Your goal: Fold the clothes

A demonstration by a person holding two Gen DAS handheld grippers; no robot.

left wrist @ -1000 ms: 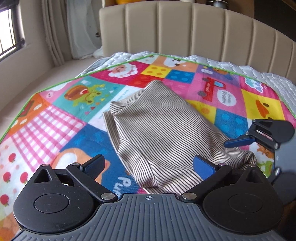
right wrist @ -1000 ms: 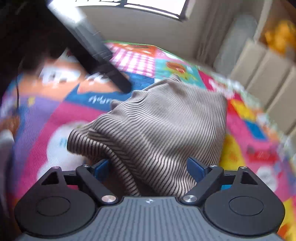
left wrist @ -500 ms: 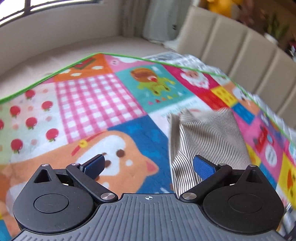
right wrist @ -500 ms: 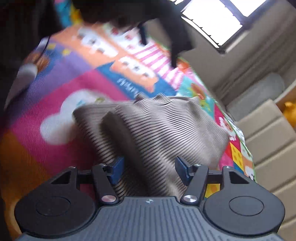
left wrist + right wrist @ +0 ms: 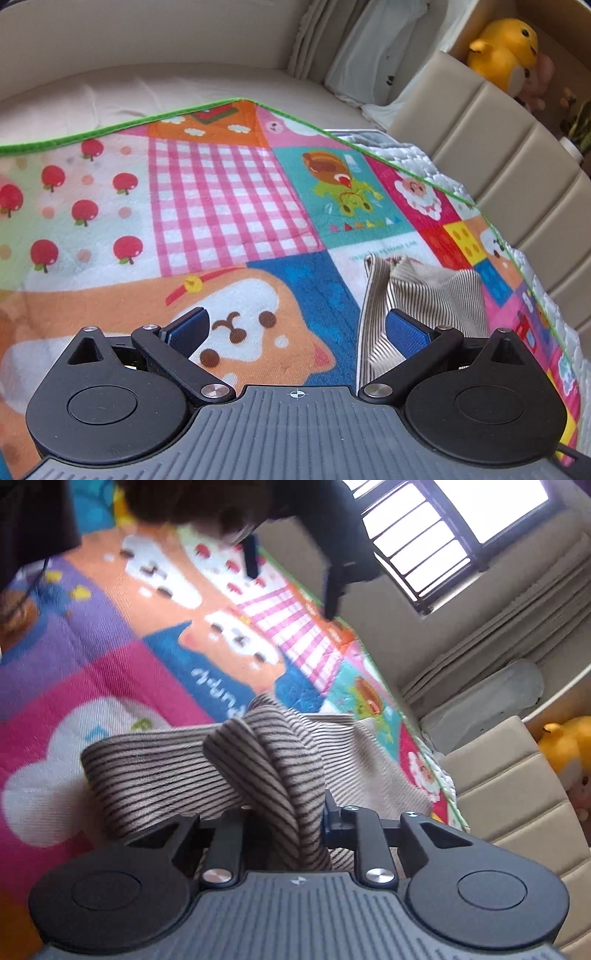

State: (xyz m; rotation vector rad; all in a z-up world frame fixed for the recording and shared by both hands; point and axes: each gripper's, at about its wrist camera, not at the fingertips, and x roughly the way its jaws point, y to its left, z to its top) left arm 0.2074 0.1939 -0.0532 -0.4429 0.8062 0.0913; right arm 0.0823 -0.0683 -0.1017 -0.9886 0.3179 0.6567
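Left-wrist view: left gripper (image 5: 295,326) hung over the patchwork play mat (image 5: 229,206), blue fingers spread apart with nothing between them; striped garment (image 5: 424,291) lay bunched on the mat just right of the right-hand pad, not gripped. Right-wrist view, blurred: right gripper (image 5: 284,819) had its fingers drawn together, clamped on a raised ridge of the striped cloth, rest of the garment trailing on the mat toward the far side. Judged step: one fold in hand, pinched edge being lifted or carried. Next move likely called for carrying that edge across and laying it flat, left gripper free to pin the near-left edge.
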